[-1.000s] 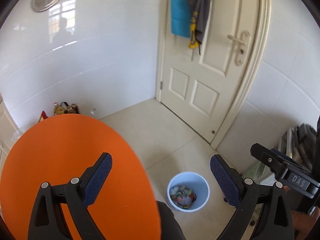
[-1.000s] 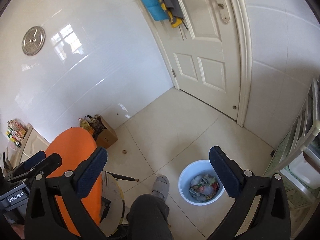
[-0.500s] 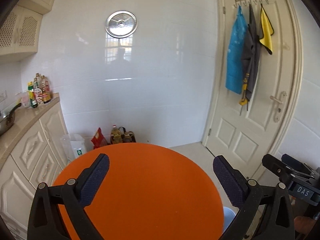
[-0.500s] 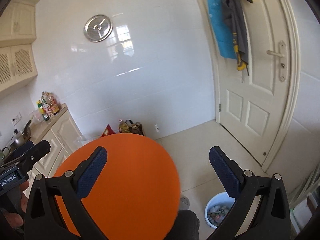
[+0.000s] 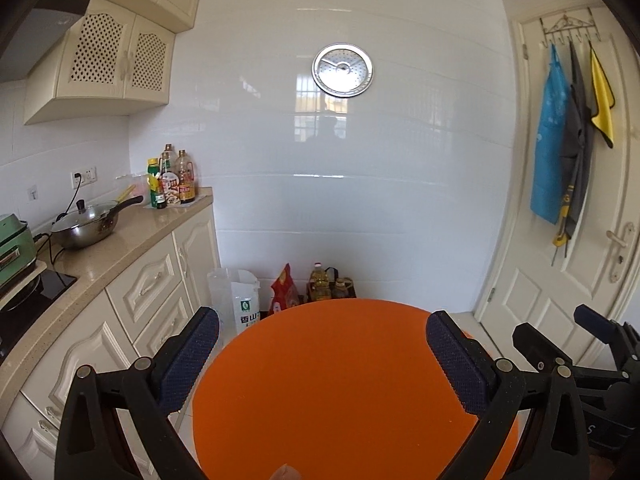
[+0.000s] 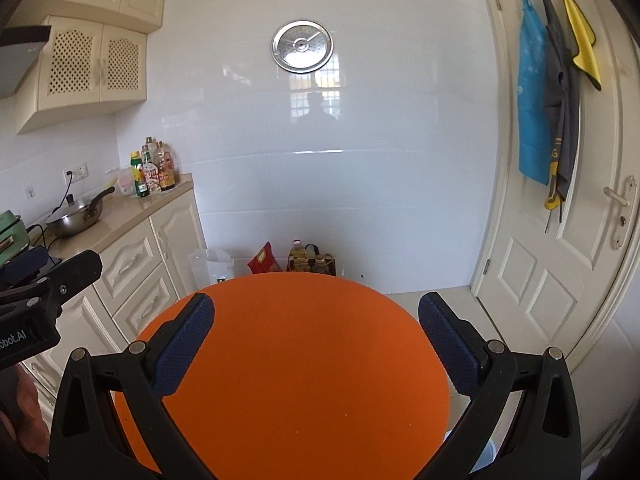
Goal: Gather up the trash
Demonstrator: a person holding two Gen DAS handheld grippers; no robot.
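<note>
Swung up from floor bin to orange counter point(image 5: 344, 380) at 6 o'clock. Left hand-held gripper point(image 5: 322, 364) and right hand-held gripper point(image 6: 316, 344) fully spread, empty. No trash visible; risked aimless reach.

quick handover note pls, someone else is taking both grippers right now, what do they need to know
Left gripper: jaws wide open, nothing between them.
Right gripper: jaws wide open, nothing between them.
Both point over the round orange tabletop, which shows no trash on it in either view.
A pale rim at the table's lower right edge in the right wrist view may be a bin; too little shows to tell.
Done: no trash in view, so the table looks cleared.
Left: check the floor and beige countertop for any remaining trash.
</note>
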